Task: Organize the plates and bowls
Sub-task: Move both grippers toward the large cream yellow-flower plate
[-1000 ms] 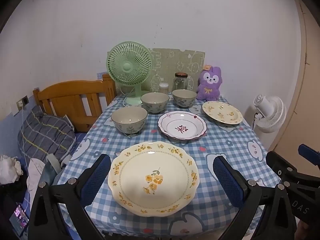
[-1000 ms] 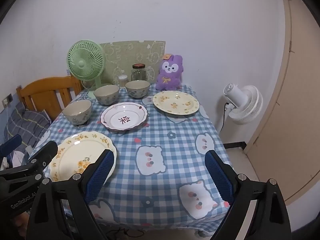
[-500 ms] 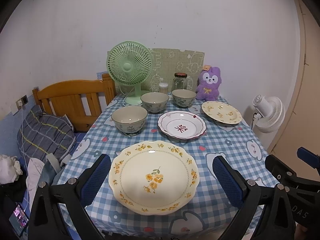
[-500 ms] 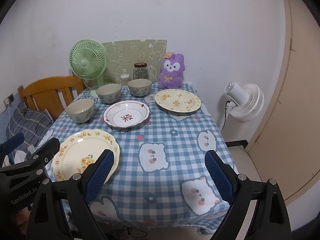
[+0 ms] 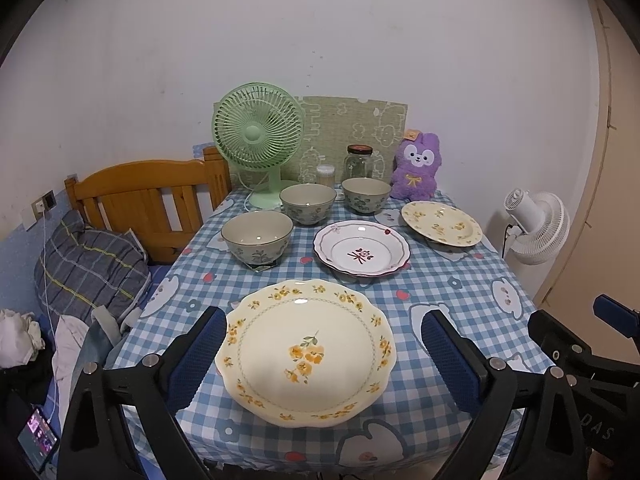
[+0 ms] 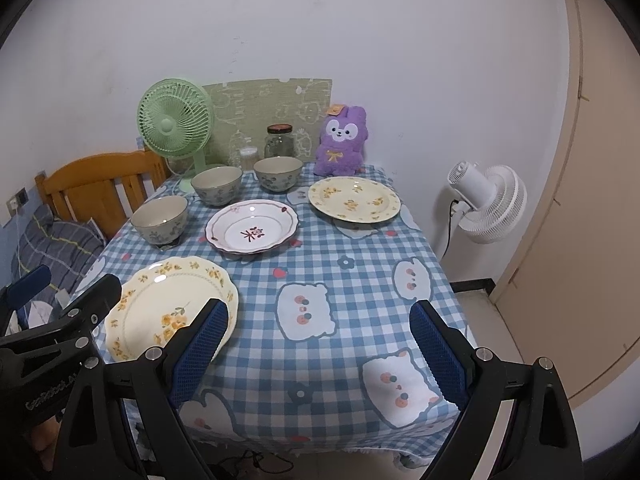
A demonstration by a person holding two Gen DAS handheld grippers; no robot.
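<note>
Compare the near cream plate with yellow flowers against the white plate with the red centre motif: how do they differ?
The cream scalloped plate with yellow flowers looks wider and flatter; the white plate with the dark red rim line looks smaller and deeper. The cream one lies between the left gripper's open jaws; the white one lies farther back, mid-table. Both sit upright and empty on the checked cloth.

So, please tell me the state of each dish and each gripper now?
Left gripper: open, empty.
Right gripper: open, empty.
Large cream plate with yellow flowers: flat, empty.
White plate with red rim: unstacked.
Three grey-green floral bowls: upright, separate.
Far cream plate: unstacked.
</note>
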